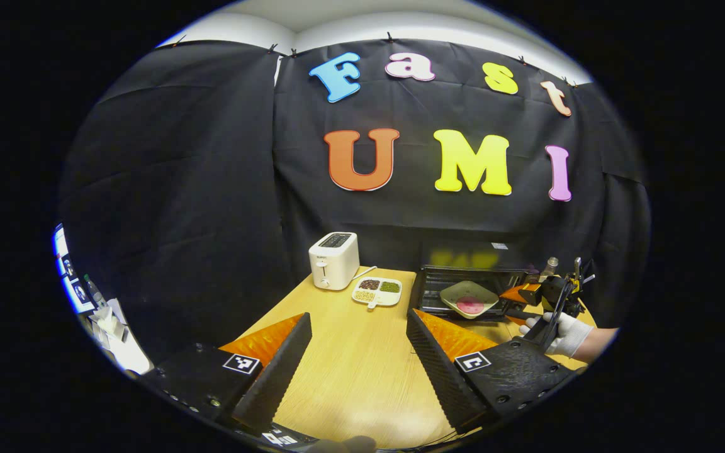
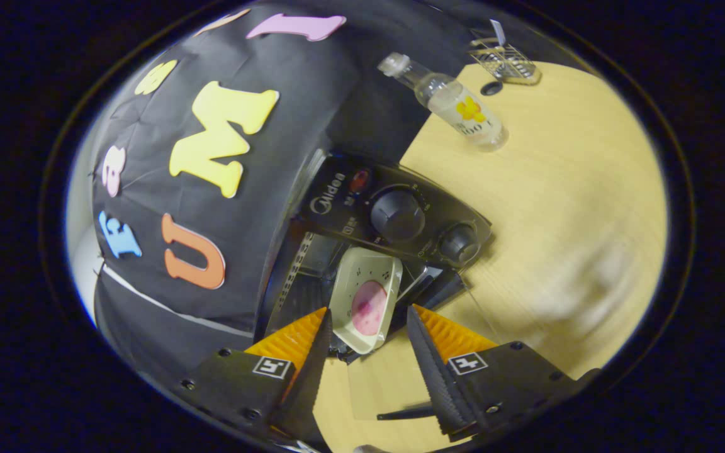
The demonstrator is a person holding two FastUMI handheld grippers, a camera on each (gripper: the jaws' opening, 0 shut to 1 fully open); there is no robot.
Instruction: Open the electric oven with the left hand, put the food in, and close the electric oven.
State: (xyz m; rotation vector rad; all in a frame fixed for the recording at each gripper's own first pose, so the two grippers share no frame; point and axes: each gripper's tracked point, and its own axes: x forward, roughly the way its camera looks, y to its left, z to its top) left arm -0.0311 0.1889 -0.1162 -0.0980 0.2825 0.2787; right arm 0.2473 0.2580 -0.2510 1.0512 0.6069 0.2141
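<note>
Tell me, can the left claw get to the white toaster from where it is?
Probably yes. The left claw is open, holds nothing, and bare wooden table lies between it and the white toaster; the white sectioned snack tray sits off to the side.

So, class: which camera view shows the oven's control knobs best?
The right gripper view: the two knobs sit close and sharp on the oven's panel. In the left gripper view the oven is far off, its knobs too small to tell.
</note>
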